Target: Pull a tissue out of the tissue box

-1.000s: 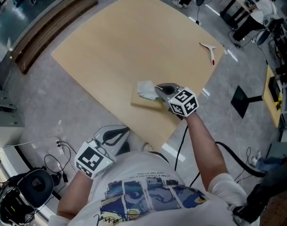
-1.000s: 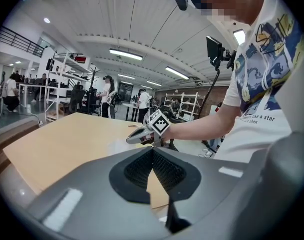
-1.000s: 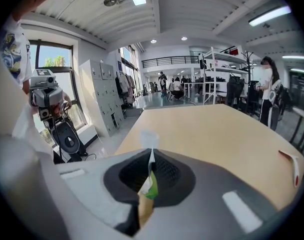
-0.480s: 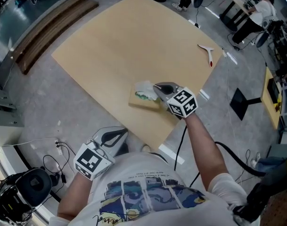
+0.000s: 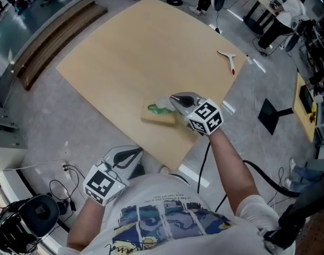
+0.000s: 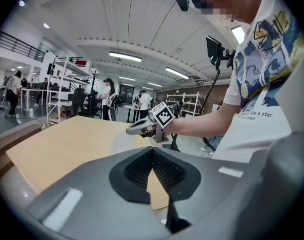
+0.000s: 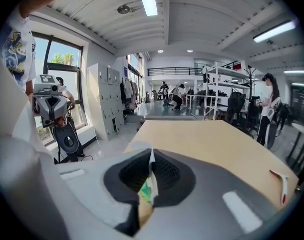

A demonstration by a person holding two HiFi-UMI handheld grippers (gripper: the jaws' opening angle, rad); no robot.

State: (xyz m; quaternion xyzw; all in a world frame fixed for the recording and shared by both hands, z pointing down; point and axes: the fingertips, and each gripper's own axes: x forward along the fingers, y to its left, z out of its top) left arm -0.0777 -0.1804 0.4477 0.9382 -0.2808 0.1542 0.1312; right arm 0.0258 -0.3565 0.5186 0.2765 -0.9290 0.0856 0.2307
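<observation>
Grey-shelled, our left gripper (image 5: 142,152) hangs off the tan table's (image 5: 124,41) near edge, its 2 jaws pressed together on nothing. Right of it, the tissue box (image 5: 156,118) lies flat near that edge, a green patch on top. From it 1 white tissue (image 5: 160,102) rises into our right gripper (image 5: 173,98), whose jaws pinch it. Far right, a white tool (image 5: 227,57) lies by the table's corner.

One table (image 5: 114,41) is seen, and at it one tissue box (image 5: 154,119), one tissue (image 5: 163,103) and one white tool with a red tip (image 5: 227,59) are counted. Two grippers are counted, the left gripper (image 5: 137,152) and the right gripper (image 5: 173,98), and one black headset (image 5: 23,222) is seen on the floor (image 5: 60,121).
</observation>
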